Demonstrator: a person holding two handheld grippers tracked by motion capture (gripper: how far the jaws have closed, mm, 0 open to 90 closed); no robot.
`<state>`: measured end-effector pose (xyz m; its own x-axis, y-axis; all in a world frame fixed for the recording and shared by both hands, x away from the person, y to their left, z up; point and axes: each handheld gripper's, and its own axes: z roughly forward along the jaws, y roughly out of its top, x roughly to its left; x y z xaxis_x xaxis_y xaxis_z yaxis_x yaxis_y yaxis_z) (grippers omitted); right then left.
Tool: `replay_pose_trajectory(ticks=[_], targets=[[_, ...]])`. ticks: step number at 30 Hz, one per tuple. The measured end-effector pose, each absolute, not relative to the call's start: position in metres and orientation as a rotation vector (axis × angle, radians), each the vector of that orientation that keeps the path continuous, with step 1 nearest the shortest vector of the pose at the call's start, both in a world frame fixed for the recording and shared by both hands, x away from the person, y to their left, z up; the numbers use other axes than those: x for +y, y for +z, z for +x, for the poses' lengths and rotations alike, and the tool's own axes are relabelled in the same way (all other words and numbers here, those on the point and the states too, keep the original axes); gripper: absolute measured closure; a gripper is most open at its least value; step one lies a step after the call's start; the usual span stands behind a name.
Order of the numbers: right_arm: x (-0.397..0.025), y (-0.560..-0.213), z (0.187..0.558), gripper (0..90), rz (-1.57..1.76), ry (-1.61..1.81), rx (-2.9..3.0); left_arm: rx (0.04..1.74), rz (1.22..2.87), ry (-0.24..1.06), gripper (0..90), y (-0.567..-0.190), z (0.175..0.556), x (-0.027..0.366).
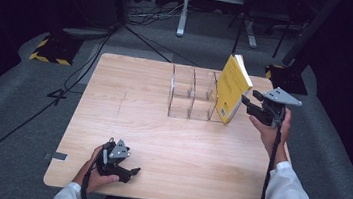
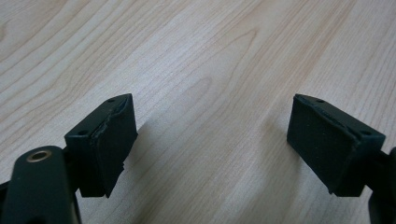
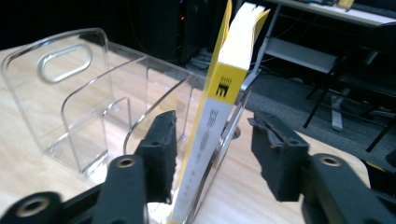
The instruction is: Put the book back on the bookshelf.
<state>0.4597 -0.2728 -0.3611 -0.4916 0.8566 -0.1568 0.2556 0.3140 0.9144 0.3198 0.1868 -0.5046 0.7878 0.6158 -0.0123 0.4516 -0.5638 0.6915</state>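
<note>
On the pale wooden desk (image 1: 169, 144), the tilted yellow paperback book (image 1: 231, 88) could topple from the clear acrylic divider rack (image 1: 189, 98): right gripper (image 3: 212, 154) jaws straddle it unclamped; left gripper (image 2: 212, 140) wide open, empty

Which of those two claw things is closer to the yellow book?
The right one. The right gripper sits at the yellow book, its open jaws on either side of the spine. The left gripper rests open on the near edge of the table, well away from it.
</note>
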Motion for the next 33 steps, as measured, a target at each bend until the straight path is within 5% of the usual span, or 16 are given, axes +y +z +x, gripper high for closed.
replay_pose_trajectory(ticks=[17,33], targets=[[-0.292,-0.375,0.427,33.9,0.844,1.107,2.148,0.785,2.267,0.299,16.5,-0.505,0.32,0.187],[-0.298,-0.411,0.402,31.1,0.814,1.031,2.249,0.785,2.266,0.298,16.5,-0.505,0.32,0.187]])
